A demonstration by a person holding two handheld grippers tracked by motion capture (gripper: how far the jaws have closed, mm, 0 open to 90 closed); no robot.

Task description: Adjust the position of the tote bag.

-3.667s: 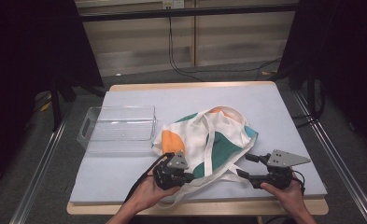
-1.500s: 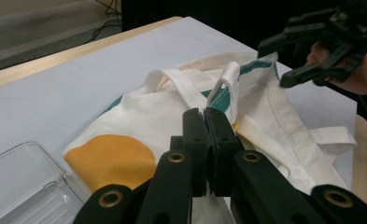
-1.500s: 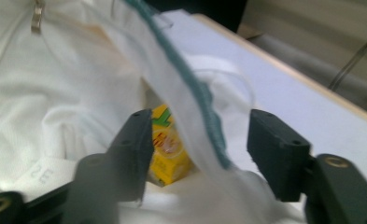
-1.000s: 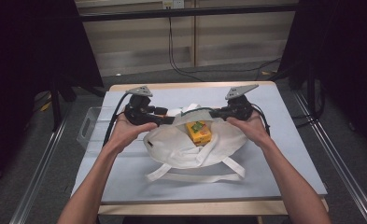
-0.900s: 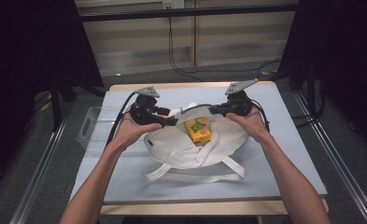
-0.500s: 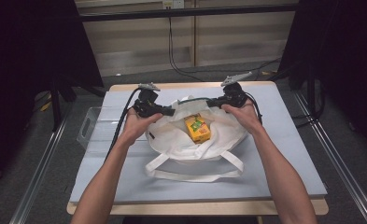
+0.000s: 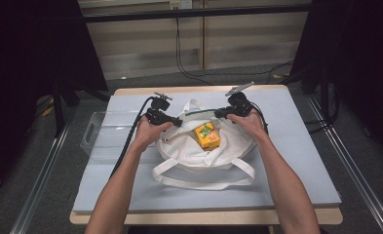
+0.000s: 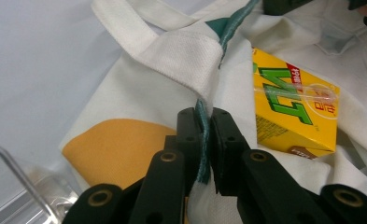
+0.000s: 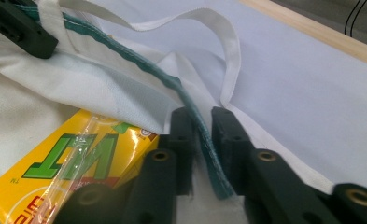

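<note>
**Currently: both claws at the bag's green-trimmed rim**

My left claw is clenched on the green hem of the white tote bag; the pads press the fabric flat between them. My right claw has just been opening: the same green hem runs between its jaws with a gap showing on one side, so the cloth is no longer pinched there. The bag lies near the middle of the table, mouth held apart between my two hands, handles trailing toward me. A yellow drink carton lies inside the bag, tilted. A clear plastic bin stands just left of the bag.
</note>
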